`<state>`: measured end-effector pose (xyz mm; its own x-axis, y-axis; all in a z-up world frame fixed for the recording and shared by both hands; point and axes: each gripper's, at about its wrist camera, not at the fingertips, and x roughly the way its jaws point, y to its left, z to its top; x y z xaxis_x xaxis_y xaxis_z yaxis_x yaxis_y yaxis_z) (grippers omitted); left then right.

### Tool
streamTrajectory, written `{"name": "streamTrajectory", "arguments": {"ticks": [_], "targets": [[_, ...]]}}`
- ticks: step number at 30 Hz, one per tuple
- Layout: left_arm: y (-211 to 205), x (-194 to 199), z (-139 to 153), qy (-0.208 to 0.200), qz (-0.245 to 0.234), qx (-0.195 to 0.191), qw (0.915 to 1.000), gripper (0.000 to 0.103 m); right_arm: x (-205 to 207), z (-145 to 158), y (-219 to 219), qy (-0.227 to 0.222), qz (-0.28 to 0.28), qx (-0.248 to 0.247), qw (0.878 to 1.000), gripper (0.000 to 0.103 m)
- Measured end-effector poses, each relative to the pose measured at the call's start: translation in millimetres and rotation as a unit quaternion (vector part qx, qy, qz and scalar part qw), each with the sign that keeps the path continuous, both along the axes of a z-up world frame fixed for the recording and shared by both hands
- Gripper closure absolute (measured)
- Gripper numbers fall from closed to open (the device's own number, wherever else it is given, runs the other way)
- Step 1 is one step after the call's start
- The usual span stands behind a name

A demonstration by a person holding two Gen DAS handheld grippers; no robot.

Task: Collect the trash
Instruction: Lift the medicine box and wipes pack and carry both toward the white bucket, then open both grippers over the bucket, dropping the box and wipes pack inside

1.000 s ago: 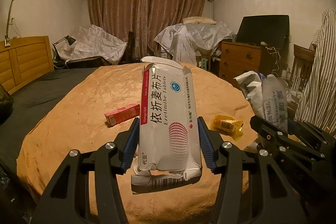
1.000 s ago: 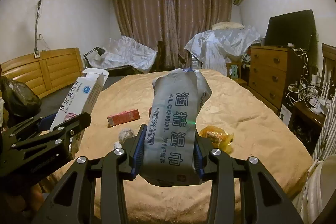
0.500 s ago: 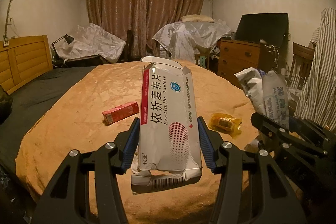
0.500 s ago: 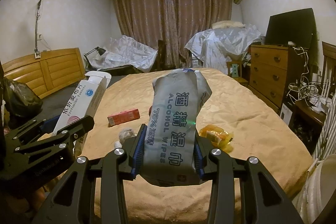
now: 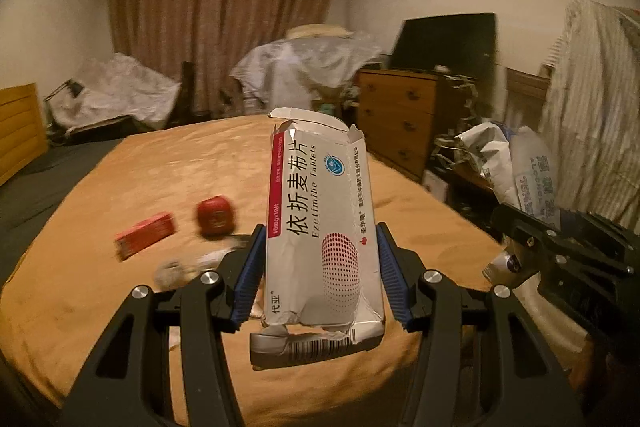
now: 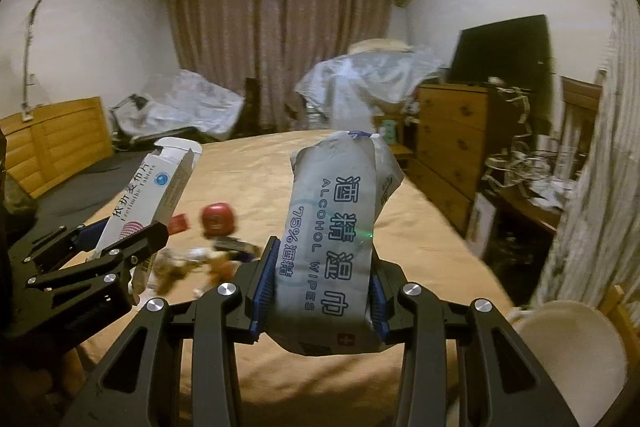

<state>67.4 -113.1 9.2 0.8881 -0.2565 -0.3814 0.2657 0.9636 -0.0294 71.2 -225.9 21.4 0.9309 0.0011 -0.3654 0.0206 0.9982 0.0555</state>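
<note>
Our left gripper (image 5: 320, 279) pinches a torn tablet box (image 5: 320, 223) upright; our right gripper (image 6: 320, 291) pinches an alcohol wipes pack (image 6: 332, 239). Both hang above the bed (image 5: 140, 187), where beyond them lie a small red carton (image 5: 146, 235) and a round red thing (image 5: 215, 216).

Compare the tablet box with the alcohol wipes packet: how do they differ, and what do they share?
The tablet box is stiff white card with a torn-open top; the alcohol wipes packet is soft, grey and rounded. The box sits in the left gripper, the packet in the right gripper. Both are upright, clamped between blue-padded jaws above the bed.
</note>
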Motion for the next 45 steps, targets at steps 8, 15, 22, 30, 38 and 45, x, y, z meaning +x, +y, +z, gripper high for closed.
{"name": "streamTrajectory", "arguments": {"ticks": [8,15,22,30,38,45], "targets": [[-93.2,2.8,-1.1,0.017,-0.094,-0.001,0.9954,0.051,-36.1,2.9,-111.2,0.033,-0.071,0.01,0.997,0.062],[-187.4,2.4,-14.2,0.057,-0.187,0.003,0.9808,0.051,-71.0,-15.1,-227.5,0.09,-0.141,0.021,0.986,0.062],[-261.2,6.5,-47.2,0.131,-0.252,0.022,0.9585,0.051,-87.5,-56.4,-308.2,0.17,-0.173,0.042,0.969,0.062],[-302.6,11.4,-94.0,0.188,-0.271,0.06,0.9421,0.05,-87.8,-105.4,-340.9,0.226,-0.176,0.069,0.956,0.062],[-304.9,17.0,-99.1,0.195,-0.267,0.066,0.9415,0.05,-78.5,-117.2,-335.5,0.234,-0.177,0.076,0.953,0.062],[-306.1,17.5,-99.3,0.195,-0.266,0.074,0.9412,0.032,-85.0,-107.6,-330.8,0.216,-0.187,0.085,0.954,0.039]]}}
